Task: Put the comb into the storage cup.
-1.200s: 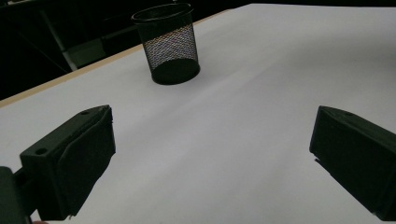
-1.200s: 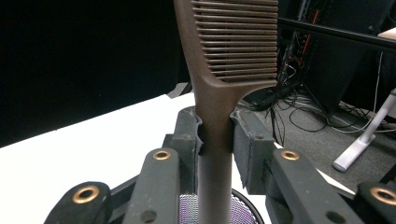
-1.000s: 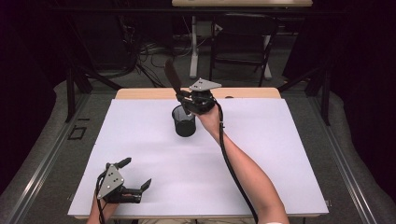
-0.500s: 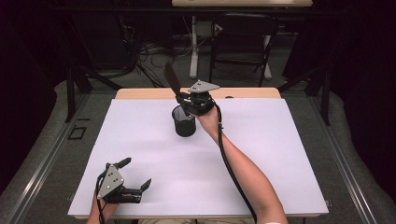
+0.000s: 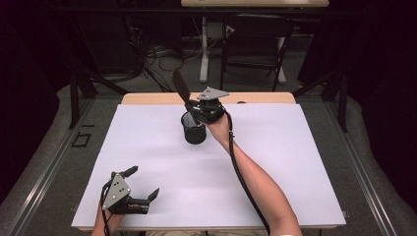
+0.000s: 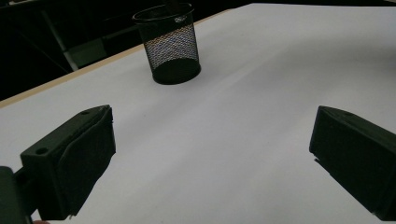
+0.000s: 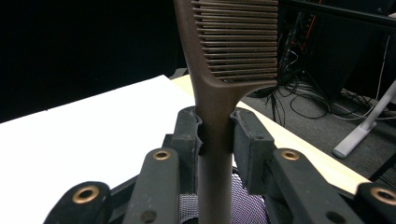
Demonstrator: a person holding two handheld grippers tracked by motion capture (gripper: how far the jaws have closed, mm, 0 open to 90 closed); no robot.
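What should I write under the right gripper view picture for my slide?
The right tool grips a brown comb by its handle, teeth up, above a black mesh cup.

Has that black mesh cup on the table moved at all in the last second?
No. The black mesh cup sits at the same spot near the table's wooden far edge as before.

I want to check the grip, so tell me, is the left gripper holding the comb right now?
No: the left gripper sits open on the table with nothing between its jaws, while the right gripper clamps the comb.
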